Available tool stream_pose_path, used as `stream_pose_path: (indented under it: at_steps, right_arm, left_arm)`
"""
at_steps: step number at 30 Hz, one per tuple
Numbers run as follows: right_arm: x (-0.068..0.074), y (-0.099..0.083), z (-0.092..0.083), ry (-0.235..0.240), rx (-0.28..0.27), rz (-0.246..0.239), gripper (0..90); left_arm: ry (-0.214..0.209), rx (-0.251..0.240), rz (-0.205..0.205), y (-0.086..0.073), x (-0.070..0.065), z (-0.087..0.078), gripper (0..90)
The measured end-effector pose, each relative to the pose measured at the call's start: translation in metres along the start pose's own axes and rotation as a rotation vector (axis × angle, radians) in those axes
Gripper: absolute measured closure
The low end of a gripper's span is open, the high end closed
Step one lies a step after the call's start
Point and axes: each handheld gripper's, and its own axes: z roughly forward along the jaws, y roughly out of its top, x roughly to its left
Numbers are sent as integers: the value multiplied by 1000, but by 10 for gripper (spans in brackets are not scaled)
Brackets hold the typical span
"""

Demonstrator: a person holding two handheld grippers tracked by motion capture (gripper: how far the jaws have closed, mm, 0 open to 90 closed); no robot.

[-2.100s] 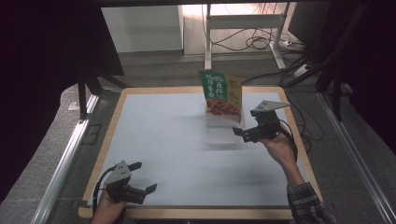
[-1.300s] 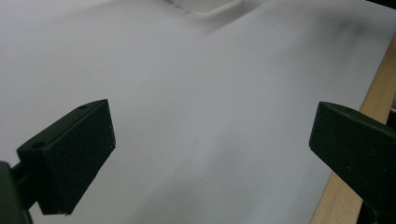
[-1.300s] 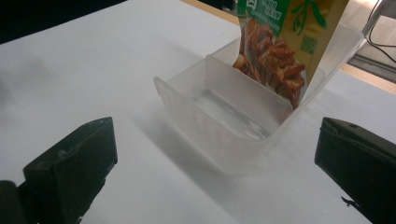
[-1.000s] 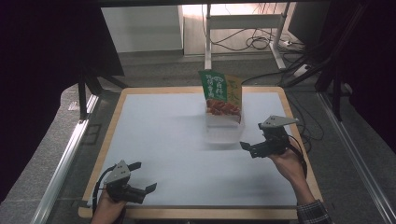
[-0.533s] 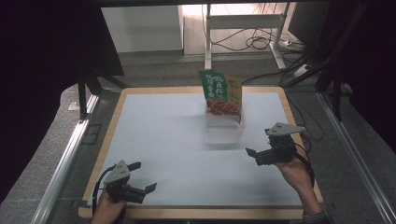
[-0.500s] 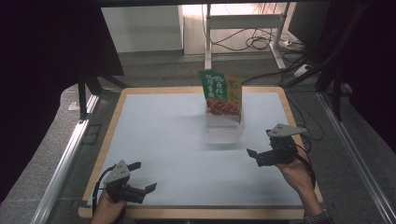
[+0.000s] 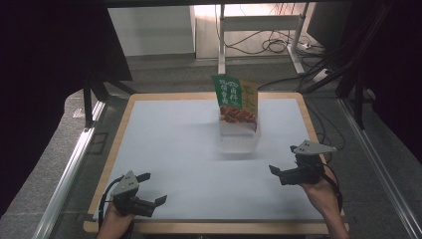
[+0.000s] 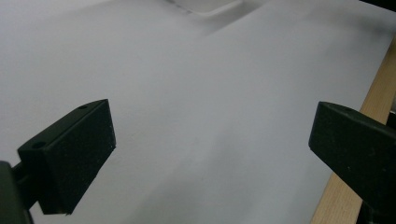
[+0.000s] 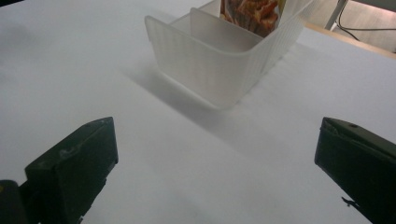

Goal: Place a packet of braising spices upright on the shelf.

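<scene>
Tabletop (image 7: 164,144) first: I see a plain white sheet set in a pale wooden frame, with a strip of that wood showing along the near edge and at the right in my left gripper view. Around it the room is dim, with grey floor, a metal rail at the left, dark stands at both sides, and a tangle of cables on the floor beyond the far edge under a white desk frame. The thing I am working with is a translucent plastic bin (image 7: 239,139), ribbed on its walls and rounded at the corners, standing upright on the sheet right of centre and toward the far side. A green snack bag (image 7: 234,99) with a picture of reddish-brown food stands in its far end, rising well above the rim; my right gripper view shows an inner divider wall in front of that bag, and the near compartment looks empty. My right gripper (image 7: 276,172) sits near the right edge of the sheet, well apart from the bin and nearer to me than it is, its jaws spread wide with nothing between them and aimed toward the bin's near corner. My left gripper (image 7: 153,189) rests by the near left corner, jaws likewise wide apart and holding nothing, far from the bin. Between both grippers and the bin the white sheet lies bare, and the whole left half is open.
</scene>
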Motion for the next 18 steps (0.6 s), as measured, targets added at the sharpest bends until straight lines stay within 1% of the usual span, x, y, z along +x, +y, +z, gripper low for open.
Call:
stream_pose_path:
  at_steps: [10, 15, 18]
  right_arm:
    - [3, -20, -7, 3, -10, 33, 0]
    - [4, -30, -11, -2, -19, 49, 0]
    - [4, -37, -12, -7, -14, 57, 0]
  left_arm:
    - [-1, -1, 0, 0, 0, 0, 4]
    - [1, 1, 5, 0, 0, 0, 4]
    - [0, 0, 5, 0, 0, 0, 5]
